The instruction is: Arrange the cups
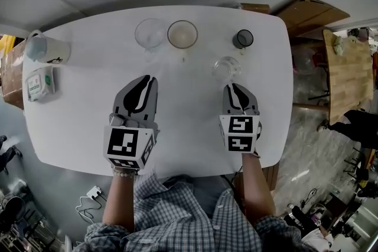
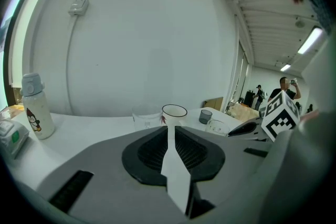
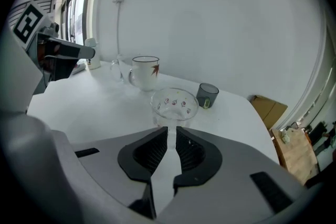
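1. Head view: we see four cups on the white round-cornered table [image 1: 189,133]. A clear glass tumbler [image 1: 150,33] and a white ceramic mug with a red leaf print [image 1: 182,34] stand just beside each other near the far edge. A small dark grey cup [image 1: 243,39] stands apart to their right. A clear glass cup with small red dots [image 1: 227,68] sits nearer, just ahead of the right gripper [image 1: 234,87].
2. The right gripper's jaws are drawn together with only a thin slit between them, and they hold nothing. The left gripper [image 1: 143,82] is the same, closed and empty, aimed towards the tumbler and mug.
3. We judge the step in hand to be a reach for the dotted glass cup, which stands out of line with the others.
4. To do it well, we would spread the jaws before closing in. We would then take the cup low on its wall, since thin glass is slippery and tips easily.
5. We would lift it rather than drag it, and set it down clear of the grey cup.
6. The tabletop looks smooth and matte. At its left end stand a white bottle with a cartoon figure [image 1: 46,48] and a green-and-white packet [image 1: 40,83].
7. Past the table are a plain white wall, a brown cardboard box [image 1: 307,12] and a wooden side table [image 1: 348,74].
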A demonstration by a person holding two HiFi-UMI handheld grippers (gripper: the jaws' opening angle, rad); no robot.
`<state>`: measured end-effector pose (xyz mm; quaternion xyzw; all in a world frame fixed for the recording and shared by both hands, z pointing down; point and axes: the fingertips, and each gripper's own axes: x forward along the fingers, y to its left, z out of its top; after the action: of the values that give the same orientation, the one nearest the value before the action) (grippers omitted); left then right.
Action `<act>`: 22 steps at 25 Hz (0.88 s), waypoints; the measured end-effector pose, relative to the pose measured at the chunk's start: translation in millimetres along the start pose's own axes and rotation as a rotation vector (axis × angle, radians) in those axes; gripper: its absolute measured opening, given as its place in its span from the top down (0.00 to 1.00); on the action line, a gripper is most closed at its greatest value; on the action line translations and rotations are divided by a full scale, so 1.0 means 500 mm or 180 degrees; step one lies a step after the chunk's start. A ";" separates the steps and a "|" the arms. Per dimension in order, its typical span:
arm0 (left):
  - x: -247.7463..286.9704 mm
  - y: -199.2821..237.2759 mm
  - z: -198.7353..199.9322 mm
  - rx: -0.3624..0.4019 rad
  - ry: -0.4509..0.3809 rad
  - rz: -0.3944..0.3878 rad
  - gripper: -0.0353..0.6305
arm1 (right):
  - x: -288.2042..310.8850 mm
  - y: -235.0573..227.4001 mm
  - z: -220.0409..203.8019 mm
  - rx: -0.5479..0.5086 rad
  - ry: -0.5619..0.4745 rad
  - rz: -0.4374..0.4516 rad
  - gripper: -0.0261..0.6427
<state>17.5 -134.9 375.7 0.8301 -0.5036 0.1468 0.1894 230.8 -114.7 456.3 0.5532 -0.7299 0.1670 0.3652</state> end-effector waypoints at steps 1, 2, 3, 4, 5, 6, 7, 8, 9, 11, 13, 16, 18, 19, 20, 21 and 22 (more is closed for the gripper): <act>0.001 0.000 0.003 0.0007 -0.0008 0.0000 0.88 | 0.006 0.003 0.007 0.0051 -0.0005 0.0002 0.87; 0.002 0.001 0.006 0.0010 -0.0017 0.0000 0.88 | 0.013 0.007 0.014 0.0097 -0.0012 0.0002 0.87; 0.003 0.002 0.008 0.0008 -0.0026 0.0000 0.88 | 0.020 0.010 0.021 0.0133 -0.0025 -0.0004 0.87; 0.004 0.002 0.010 0.0001 -0.0035 -0.0002 0.88 | 0.027 0.012 0.029 0.0162 -0.0045 -0.0016 0.87; 0.006 0.003 0.011 -0.0003 -0.0041 -0.0006 0.88 | 0.033 0.013 0.035 0.0192 -0.0066 -0.0029 0.87; 0.007 0.002 0.013 0.0002 -0.0040 -0.0011 0.88 | 0.039 0.014 0.041 0.0230 -0.0079 -0.0040 0.87; 0.008 0.002 0.013 0.0015 -0.0034 -0.0017 0.88 | 0.045 0.016 0.047 0.0271 -0.0085 -0.0049 0.87; 0.009 0.001 0.013 0.0025 -0.0026 -0.0024 0.88 | 0.051 0.018 0.052 0.0311 -0.0091 -0.0055 0.87; 0.009 0.001 0.012 0.0024 -0.0022 -0.0029 0.88 | 0.057 0.020 0.058 0.0350 -0.0098 -0.0059 0.87; 0.009 0.000 0.013 0.0001 -0.0029 -0.0038 0.88 | 0.069 0.024 0.071 0.0428 -0.0118 -0.0061 0.87; 0.011 0.001 0.016 -0.0013 -0.0042 -0.0045 0.88 | 0.080 0.026 0.083 0.0526 -0.0133 -0.0067 0.87; 0.014 0.002 0.016 -0.0025 -0.0044 -0.0052 0.88 | 0.094 0.029 0.095 0.0775 -0.0143 -0.0072 0.87; 0.015 0.004 0.015 -0.0035 -0.0039 -0.0055 0.88 | 0.102 0.032 0.103 0.0928 -0.0157 -0.0077 0.87; 0.014 0.005 0.014 -0.0040 -0.0035 -0.0056 0.88 | 0.105 0.033 0.107 0.0979 -0.0165 -0.0082 0.87; 0.014 0.006 0.013 -0.0046 -0.0029 -0.0056 0.88 | 0.108 0.035 0.111 0.1015 -0.0173 -0.0084 0.87; 0.014 0.008 0.012 -0.0052 -0.0026 -0.0055 0.88 | 0.111 0.036 0.115 0.1043 -0.0182 -0.0082 0.87; 0.015 0.009 0.011 -0.0058 -0.0023 -0.0054 0.88 | 0.114 0.036 0.118 0.1067 -0.0189 -0.0077 0.87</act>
<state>16.8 -145.3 374.6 0.8331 -0.4985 0.1376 0.1963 186.7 -186.1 460.1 0.6197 -0.6956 0.2655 0.2481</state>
